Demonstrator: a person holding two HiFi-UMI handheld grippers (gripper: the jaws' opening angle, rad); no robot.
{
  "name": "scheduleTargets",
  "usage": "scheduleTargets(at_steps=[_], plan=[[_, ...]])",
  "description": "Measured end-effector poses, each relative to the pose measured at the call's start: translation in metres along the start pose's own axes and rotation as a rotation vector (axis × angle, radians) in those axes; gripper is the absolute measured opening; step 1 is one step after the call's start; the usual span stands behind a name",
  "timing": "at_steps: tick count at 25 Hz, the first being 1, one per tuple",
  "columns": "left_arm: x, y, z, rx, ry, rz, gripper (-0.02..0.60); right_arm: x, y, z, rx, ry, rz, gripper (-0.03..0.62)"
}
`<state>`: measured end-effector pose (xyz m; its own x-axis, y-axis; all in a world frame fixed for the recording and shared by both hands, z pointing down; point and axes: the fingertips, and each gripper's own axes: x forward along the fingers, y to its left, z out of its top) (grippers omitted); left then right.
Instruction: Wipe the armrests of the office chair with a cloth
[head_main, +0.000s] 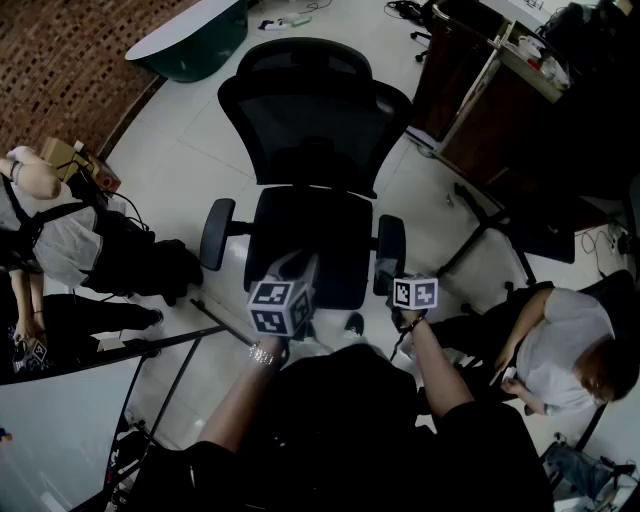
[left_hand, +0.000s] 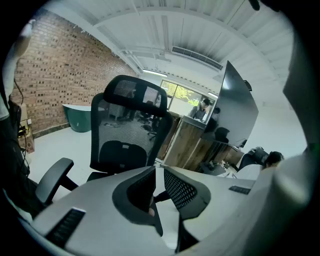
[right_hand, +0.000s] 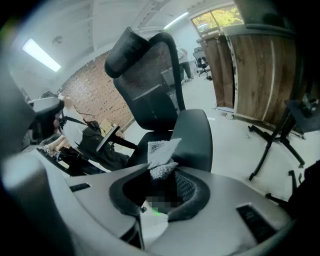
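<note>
A black mesh office chair (head_main: 310, 130) faces me, with its left armrest (head_main: 216, 232) and right armrest (head_main: 392, 238) on either side of the seat. My right gripper (head_main: 388, 274) hovers just above the near end of the right armrest, shut on a grey-white cloth (right_hand: 161, 154) that sticks up from its jaws. In the right gripper view the seat (right_hand: 194, 134) and backrest lie beyond the cloth. My left gripper (head_main: 300, 264) hangs over the seat's front edge, shut with nothing in it. The left gripper view shows the backrest (left_hand: 125, 135) and one armrest (left_hand: 52, 177) ahead of my left gripper (left_hand: 159, 169).
A person (head_main: 60, 240) sits on the floor at the left, another person (head_main: 560, 345) at the right. Black stand legs (head_main: 490, 225) spread right of the chair. A wooden cabinet (head_main: 500, 110) stands at the back right, a green tub (head_main: 195, 45) at the back left.
</note>
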<state>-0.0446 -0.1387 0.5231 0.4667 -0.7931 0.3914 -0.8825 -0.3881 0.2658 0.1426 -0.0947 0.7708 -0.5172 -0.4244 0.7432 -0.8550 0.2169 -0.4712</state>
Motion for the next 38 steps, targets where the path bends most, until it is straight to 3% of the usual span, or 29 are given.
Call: scheduleTargets(at_steps=[4, 6, 9, 13, 16, 19, 22, 27, 35, 38], plan=[[0.010, -0.026, -0.006, -0.011, 0.001, -0.050, 0.058, -0.029, 0.008, -0.055, -0.002, 0.020, 0.064, 0.075], [0.012, -0.034, -0.009, -0.016, 0.002, -0.068, 0.058, -0.043, 0.012, -0.059, -0.003, -0.006, 0.088, 0.075], [0.008, -0.026, -0.006, -0.001, 0.003, -0.063, 0.058, -0.046, 0.017, -0.019, 0.004, -0.104, 0.112, 0.075], [-0.003, -0.010, -0.004, 0.001, 0.003, -0.027, 0.058, -0.034, -0.003, 0.063, -0.027, -0.187, 0.065, 0.075], [-0.013, 0.004, 0.004, -0.001, -0.016, 0.011, 0.058, -0.014, -0.030, 0.119, -0.038, -0.187, 0.003, 0.075], [-0.019, 0.014, 0.005, -0.008, -0.012, 0.041, 0.058, 0.013, -0.060, 0.141, -0.022, -0.113, -0.062, 0.075], [-0.022, 0.021, 0.001, -0.022, -0.005, 0.064, 0.058, 0.033, -0.080, 0.124, 0.002, -0.032, -0.110, 0.077], [-0.021, 0.027, -0.005, -0.031, 0.003, 0.071, 0.058, 0.017, -0.062, 0.078, 0.112, -0.109, -0.038, 0.078], [-0.013, 0.021, -0.004, -0.028, 0.001, 0.034, 0.058, -0.025, -0.012, -0.034, 0.097, -0.039, 0.025, 0.078], [-0.012, 0.021, -0.005, -0.030, 0.005, 0.028, 0.058, -0.033, 0.001, -0.054, 0.082, -0.003, 0.039, 0.077]])
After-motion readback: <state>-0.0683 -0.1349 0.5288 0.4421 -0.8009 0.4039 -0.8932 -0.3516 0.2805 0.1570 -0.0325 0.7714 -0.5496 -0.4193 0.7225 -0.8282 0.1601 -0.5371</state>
